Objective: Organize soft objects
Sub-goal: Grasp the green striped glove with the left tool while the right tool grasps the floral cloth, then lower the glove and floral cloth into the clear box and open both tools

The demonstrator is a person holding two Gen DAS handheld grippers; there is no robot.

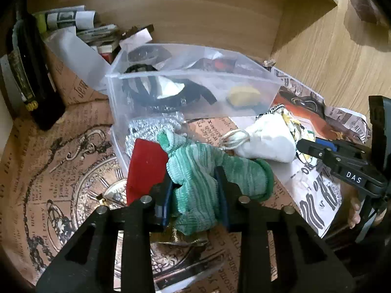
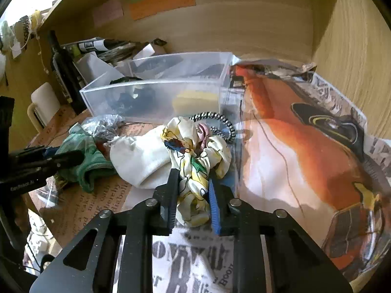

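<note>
My left gripper (image 1: 195,190) is shut on a green knitted cloth (image 1: 205,168), which also shows in the right wrist view (image 2: 83,153). My right gripper (image 2: 193,188) is shut on a yellow patterned cloth (image 2: 195,156). A white drawstring pouch (image 1: 266,139) lies between the two cloths and also shows in the right wrist view (image 2: 139,158). A clear plastic bin (image 1: 195,83) stands behind, holding black straps and a yellow sponge (image 1: 243,95); the bin also shows in the right wrist view (image 2: 156,90). A red fabric piece (image 1: 145,168) and a silver mesh bundle (image 1: 151,127) lie by the bin.
A black-and-white coiled hair tie (image 2: 220,122) lies behind the yellow cloth. A dark bottle (image 1: 31,73) and rolled papers (image 1: 73,19) stand at the back left. Printed paper (image 2: 305,146) covers the desk. Wooden walls (image 1: 220,19) close the back and right.
</note>
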